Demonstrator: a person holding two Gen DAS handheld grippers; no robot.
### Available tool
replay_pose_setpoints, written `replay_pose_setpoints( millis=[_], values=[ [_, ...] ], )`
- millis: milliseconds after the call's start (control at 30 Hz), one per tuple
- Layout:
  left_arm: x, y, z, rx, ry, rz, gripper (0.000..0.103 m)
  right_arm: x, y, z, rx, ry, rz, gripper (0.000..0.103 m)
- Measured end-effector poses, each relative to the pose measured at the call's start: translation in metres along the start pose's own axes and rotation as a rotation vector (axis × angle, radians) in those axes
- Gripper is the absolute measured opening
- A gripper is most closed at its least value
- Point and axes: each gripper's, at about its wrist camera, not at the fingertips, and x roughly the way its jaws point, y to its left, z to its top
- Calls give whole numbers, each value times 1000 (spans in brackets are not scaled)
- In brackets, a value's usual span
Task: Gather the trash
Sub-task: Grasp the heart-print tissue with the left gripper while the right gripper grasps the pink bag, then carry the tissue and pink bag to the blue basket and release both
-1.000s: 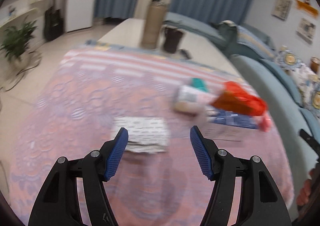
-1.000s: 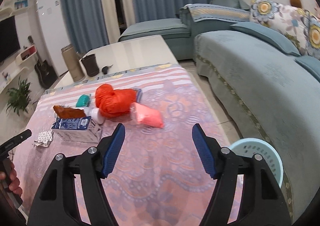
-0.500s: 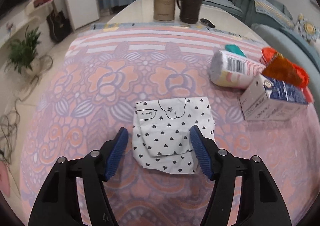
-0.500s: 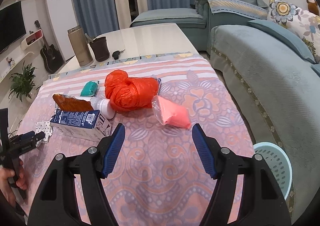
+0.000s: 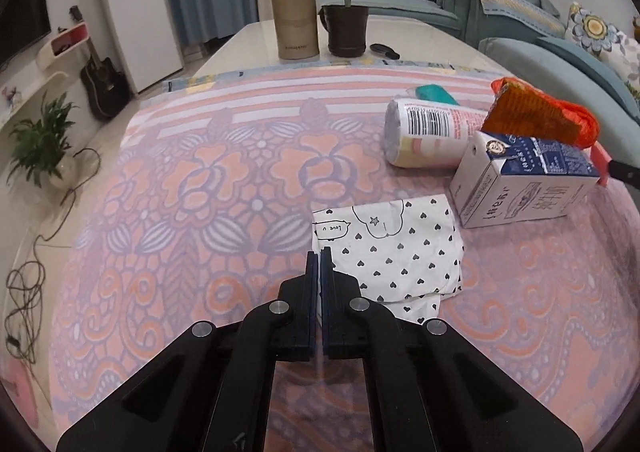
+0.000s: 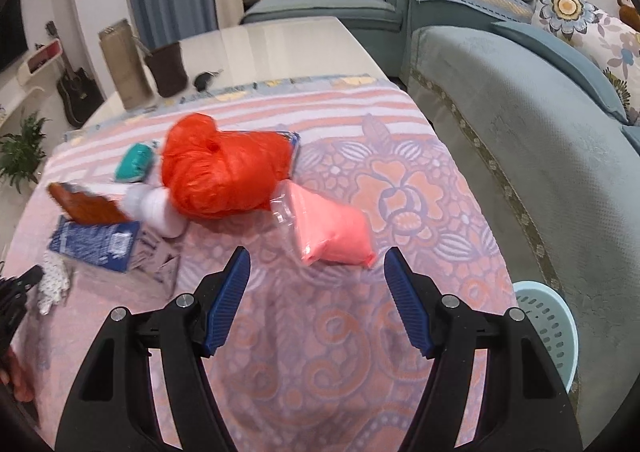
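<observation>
A white paper with black hearts point(image 5: 394, 252) lies on the patterned tablecloth point(image 5: 224, 188). My left gripper point(image 5: 320, 256) is shut on the paper's left edge. Beside it are a blue and white milk carton point(image 5: 520, 180), a lying bottle with a barcode point(image 5: 428, 132), a brown wrapper point(image 5: 528, 112) and a teal item point(image 5: 434, 94). In the right wrist view my right gripper point(image 6: 318, 272) is open and empty, just short of a pink bag point(image 6: 332, 228). Behind that lies an orange plastic bag point(image 6: 224, 168).
A light blue basket point(image 6: 548, 328) stands on the floor at the table's right edge, by the blue sofa point(image 6: 540, 132). A gold flask point(image 5: 294, 8), a dark mug point(image 5: 346, 30) and a key fob point(image 5: 384, 50) stand at the far end. Cables point(image 5: 24, 284) lie on the floor at left.
My left gripper has closed on the left edge of the heart-print paper; half a second ago it was open around it. My right gripper has moved closer to the pink bag, still open.
</observation>
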Motion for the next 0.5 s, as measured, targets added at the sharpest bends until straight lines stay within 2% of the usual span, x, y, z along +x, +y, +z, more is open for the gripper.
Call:
replay_pose_setpoints(
  millis=[67, 167, 233, 267, 333, 500],
  values=[
    [-1, 1, 1, -6, -8, -12, 0, 7, 0, 3, 1, 6, -10, 65],
    [0, 3, 2, -10, -12, -21, 0, 17, 1, 7, 0, 9, -41, 57],
    [-1, 4, 2, -14, -15, -31, 0, 22, 1, 8, -2, 18, -39, 43],
    [-2, 4, 2, -17, -19, -36, 0, 24, 1, 9, -6, 23, -43, 42],
    [-7, 5, 2, -32, -29, -59, 0, 23, 2, 8, -13, 11, -55, 27],
    [-25, 5, 2, -59, -56, -121, 0, 6, -1, 3, -2, -19, -45, 22]
  ],
)
